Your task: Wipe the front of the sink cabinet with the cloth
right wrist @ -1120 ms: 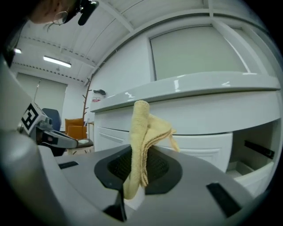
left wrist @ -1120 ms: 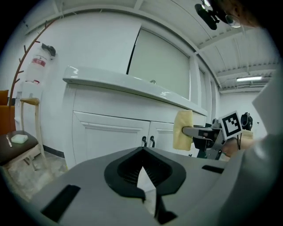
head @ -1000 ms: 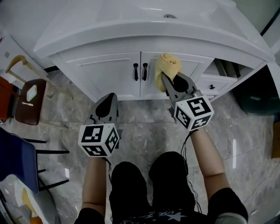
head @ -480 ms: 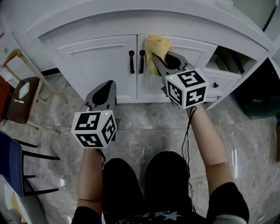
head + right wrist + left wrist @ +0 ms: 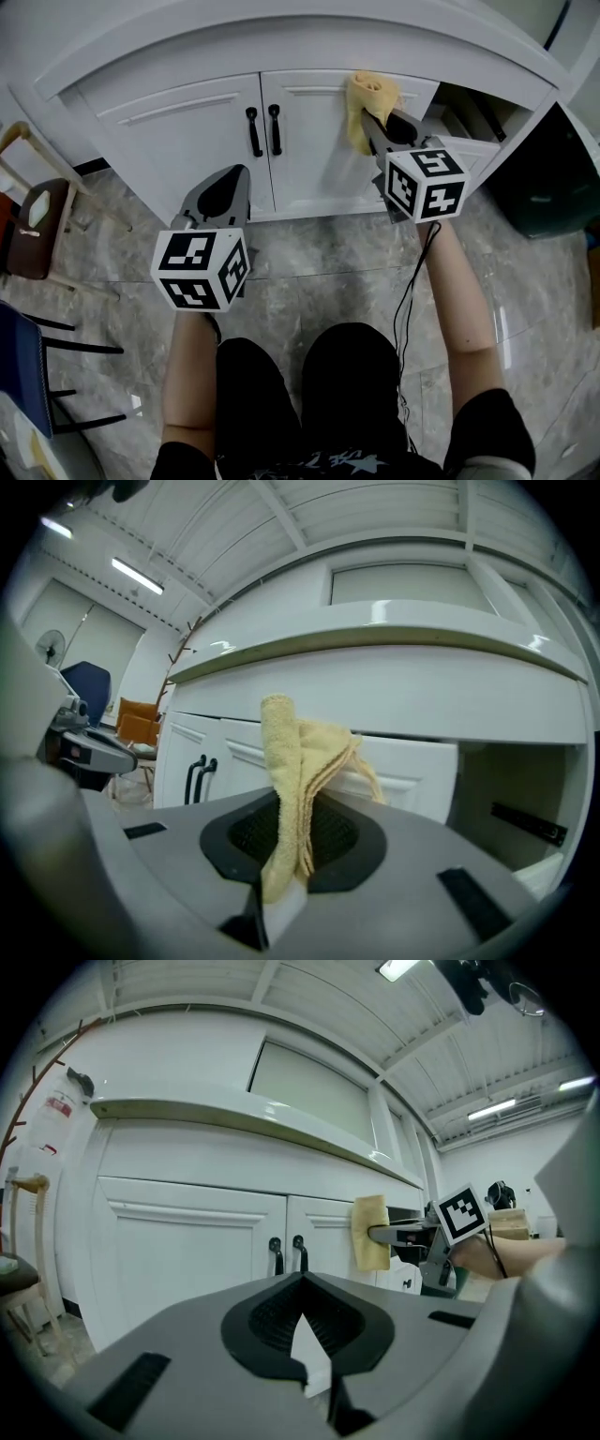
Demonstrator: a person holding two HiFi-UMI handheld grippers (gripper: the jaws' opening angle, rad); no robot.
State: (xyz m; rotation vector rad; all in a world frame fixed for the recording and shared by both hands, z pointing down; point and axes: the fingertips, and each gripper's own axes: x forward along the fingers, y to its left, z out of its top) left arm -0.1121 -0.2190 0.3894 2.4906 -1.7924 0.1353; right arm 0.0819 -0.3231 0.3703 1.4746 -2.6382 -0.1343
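Head view: the yellow cloth (image 5: 368, 98) is being gripped by the right claw (image 5: 378, 131) and is apparently being pressed against the top of the sink cabinet's right door (image 5: 319, 155), upper centre-right of the frame. The left claw (image 5: 223, 192) is being held closed on nothing, at centre left. Only a narrow fold is being pinched, so the cloth could be dragged free by friction, snagged on the black handles (image 5: 263, 129), or carried past the door's edge into the open compartment (image 5: 469, 103).
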